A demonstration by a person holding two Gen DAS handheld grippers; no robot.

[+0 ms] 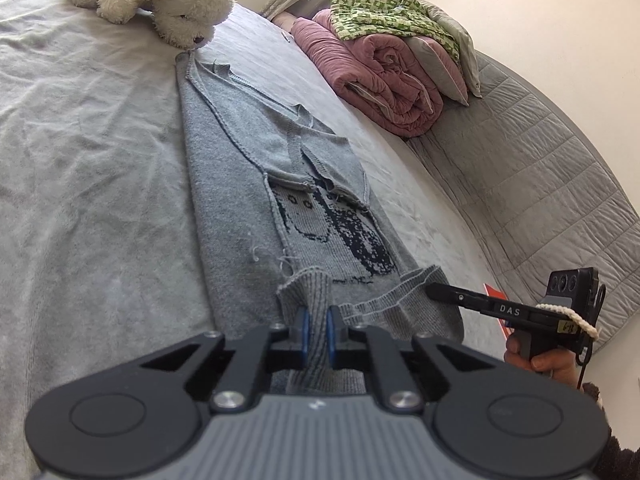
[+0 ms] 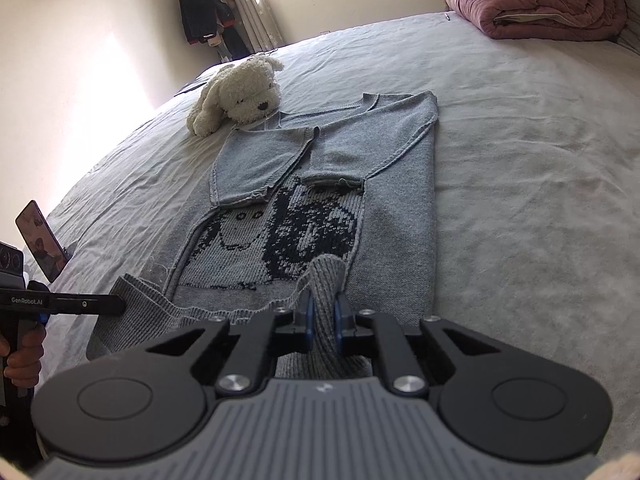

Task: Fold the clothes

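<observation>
- We see a grey sweater (image 2: pixel 400 184) lying flat on the bed (image 2: pixel 520 160), filling the middle of both views, with both sleeves folded across the chest above a dark knitted picture.
- Our left claw (image 1: pixel 316 330), at the bottom centre of the left wrist view, is pinched narrow on the ribbed hem (image 1: pixel 308 292) of the sweater, which bunches up between the blue pads.
- Our right claw (image 2: pixel 323 314), at the bottom centre of the right wrist view, is likewise clamped on the hem (image 2: pixel 328 276) at the other corner.
- Between the two claws the hem is lifted off the bed and sags a little.
- A white stuffed dog (image 2: pixel 240 96) lies just beyond the sweater's collar, its nose touching the neckline.
- A rolled pink quilt (image 1: pixel 380 76) sits in the upper right of the left wrist view, with a green patterned garment (image 1: pixel 384 12) on top.
- A phone (image 2: pixel 42 240) stands tilted at the left edge of the right wrist view.
</observation>
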